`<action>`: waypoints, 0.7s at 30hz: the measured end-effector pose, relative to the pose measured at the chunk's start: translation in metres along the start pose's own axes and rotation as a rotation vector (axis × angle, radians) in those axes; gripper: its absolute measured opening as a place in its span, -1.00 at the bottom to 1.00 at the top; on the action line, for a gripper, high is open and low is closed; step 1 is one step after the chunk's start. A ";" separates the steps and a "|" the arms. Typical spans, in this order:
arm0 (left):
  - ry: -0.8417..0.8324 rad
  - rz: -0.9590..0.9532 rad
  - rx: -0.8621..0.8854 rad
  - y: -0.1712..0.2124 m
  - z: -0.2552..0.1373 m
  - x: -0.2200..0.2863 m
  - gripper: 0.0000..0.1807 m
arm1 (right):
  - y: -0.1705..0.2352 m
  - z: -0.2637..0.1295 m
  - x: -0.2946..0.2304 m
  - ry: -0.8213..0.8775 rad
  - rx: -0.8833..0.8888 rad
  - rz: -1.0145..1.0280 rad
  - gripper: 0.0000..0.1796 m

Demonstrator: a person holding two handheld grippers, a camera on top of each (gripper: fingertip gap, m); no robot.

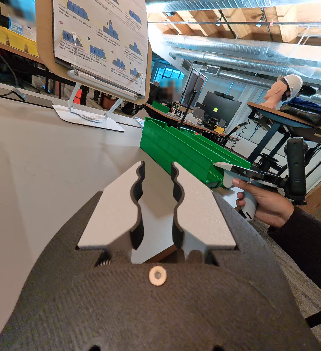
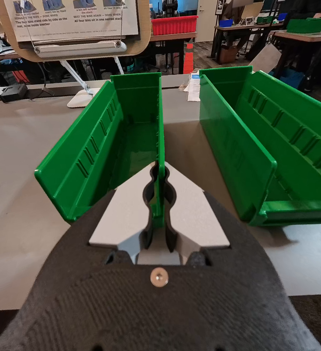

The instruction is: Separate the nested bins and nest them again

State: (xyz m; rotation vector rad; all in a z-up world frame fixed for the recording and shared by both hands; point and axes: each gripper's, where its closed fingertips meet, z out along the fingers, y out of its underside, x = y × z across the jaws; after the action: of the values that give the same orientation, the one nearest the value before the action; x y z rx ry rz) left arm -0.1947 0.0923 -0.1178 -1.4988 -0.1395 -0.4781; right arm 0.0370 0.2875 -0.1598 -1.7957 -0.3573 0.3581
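Observation:
Long green bins stand on a grey table (image 2: 22, 190). In the right wrist view my right gripper (image 2: 160, 169) is shut on the right side wall of a single green bin (image 2: 91, 161), near its front end. To its right, across a gap, sits a second green bin (image 2: 237, 152) that looks nested with another. In the left wrist view my left gripper (image 1: 157, 167) is open and empty over the table, left of the green bins (image 1: 174, 150). The right gripper (image 1: 221, 166) shows there on the bins' near end, held by a hand (image 1: 266, 201).
An instruction sheet on a white stand (image 2: 76, 45) rises at the back of the table, also seen in the left wrist view (image 1: 98, 47). Loose papers (image 2: 193, 87) lie behind the bins. The table's front edge (image 2: 307, 292) is close to the right gripper.

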 end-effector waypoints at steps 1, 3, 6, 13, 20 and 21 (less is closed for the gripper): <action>0.000 -0.001 -0.001 0.000 0.000 0.000 -0.74 | 0.000 0.000 0.000 0.000 0.000 0.001 -0.98; -0.001 -0.004 -0.004 0.001 0.000 -0.001 -0.74 | 0.000 0.000 0.000 -0.002 0.000 0.003 -0.98; -0.001 -0.013 -0.009 0.002 0.001 -0.002 -0.73 | 0.000 0.000 -0.001 -0.012 -0.001 0.001 -0.98; -0.005 -0.023 -0.011 0.002 0.000 -0.005 -0.73 | 0.001 -0.001 -0.001 -0.046 -0.009 0.008 -0.98; -0.001 -0.028 -0.018 0.004 0.001 -0.004 -0.73 | 0.001 -0.002 -0.007 -0.081 -0.013 0.013 -0.97; -0.001 -0.028 -0.018 0.004 0.001 -0.004 -0.73 | 0.001 -0.002 -0.009 -0.087 -0.013 0.011 -0.97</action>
State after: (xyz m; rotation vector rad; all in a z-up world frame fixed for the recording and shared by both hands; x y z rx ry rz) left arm -0.1969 0.0941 -0.1227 -1.5161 -0.1578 -0.5026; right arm 0.0298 0.2814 -0.1603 -1.7992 -0.4114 0.4434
